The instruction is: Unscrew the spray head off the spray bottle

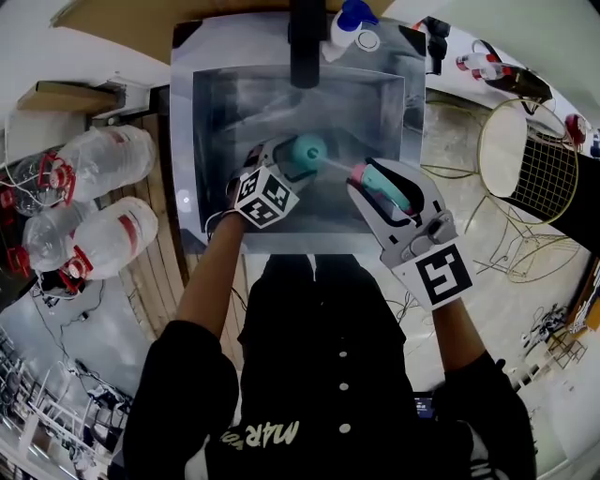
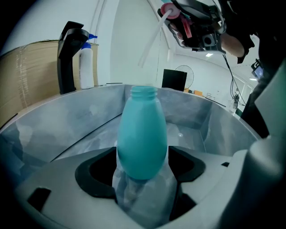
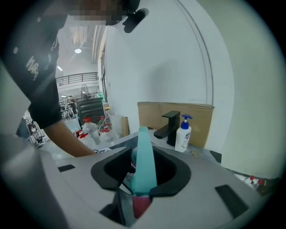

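Observation:
A teal spray bottle stands over the sink, clamped low on its body by my left gripper; its threaded neck is bare and uncapped. In the head view the bottle sits between the left gripper's jaws. The teal and pink spray head is off the bottle, held in my right gripper. From the left gripper view the spray head hangs above and right of the neck, its clear dip tube slanting down clear of the opening. In the head view, the right gripper is right of the bottle.
The steel sink lies below both grippers, with a black faucet and a white soap dispenser at its far rim. Large water bottles lie on the left, and a gold wire stand is on the right.

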{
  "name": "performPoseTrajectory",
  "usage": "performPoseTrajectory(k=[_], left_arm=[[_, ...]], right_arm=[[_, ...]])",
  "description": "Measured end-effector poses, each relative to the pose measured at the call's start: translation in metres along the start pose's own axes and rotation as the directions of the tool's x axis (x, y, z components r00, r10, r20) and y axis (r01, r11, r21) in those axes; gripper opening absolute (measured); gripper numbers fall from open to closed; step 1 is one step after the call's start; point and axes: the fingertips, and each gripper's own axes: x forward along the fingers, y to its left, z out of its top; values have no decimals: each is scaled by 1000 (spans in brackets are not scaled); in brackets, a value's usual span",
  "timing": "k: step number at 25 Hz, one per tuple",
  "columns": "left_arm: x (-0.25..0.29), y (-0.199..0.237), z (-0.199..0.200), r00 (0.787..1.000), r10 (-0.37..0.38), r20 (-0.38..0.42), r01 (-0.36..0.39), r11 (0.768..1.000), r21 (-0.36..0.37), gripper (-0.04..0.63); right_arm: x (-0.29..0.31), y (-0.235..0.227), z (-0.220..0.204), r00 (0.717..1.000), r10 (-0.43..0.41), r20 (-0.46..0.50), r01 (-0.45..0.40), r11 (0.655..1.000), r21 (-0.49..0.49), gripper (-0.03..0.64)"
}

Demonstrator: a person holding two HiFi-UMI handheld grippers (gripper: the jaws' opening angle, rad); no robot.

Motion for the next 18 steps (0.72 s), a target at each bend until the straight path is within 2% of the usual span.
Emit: performPoseTrajectory(k=[5, 9, 12, 14, 16, 18], left_arm=[[-13, 0, 4, 1000, 15, -24, -15, 1000, 7, 368], [-36, 3, 8, 997, 71, -38, -70, 997, 32, 347], [-63, 5, 13, 992, 129, -13, -129, 992, 15, 256], [-87, 7, 23, 982, 188, 29, -188, 982, -2, 157], [-117, 7, 37, 967, 237, 96, -236, 972, -17, 28], [-144, 1, 52, 954, 251, 164, -249, 968, -37, 26]], right_arm=[[-10, -1, 5, 1000, -20, 24, 20, 1000, 9, 152], [-20, -6, 9, 998, -33, 60, 30, 999, 45, 152], [-30, -11, 6, 996, -46, 80, 38, 995, 93, 152], [-38, -17, 6, 994, -61, 93, 52, 993, 105, 152], [-44, -22, 11, 990, -76, 121, 63, 992, 108, 152], [-50, -27, 17, 986, -91, 142, 77, 992, 102, 152]])
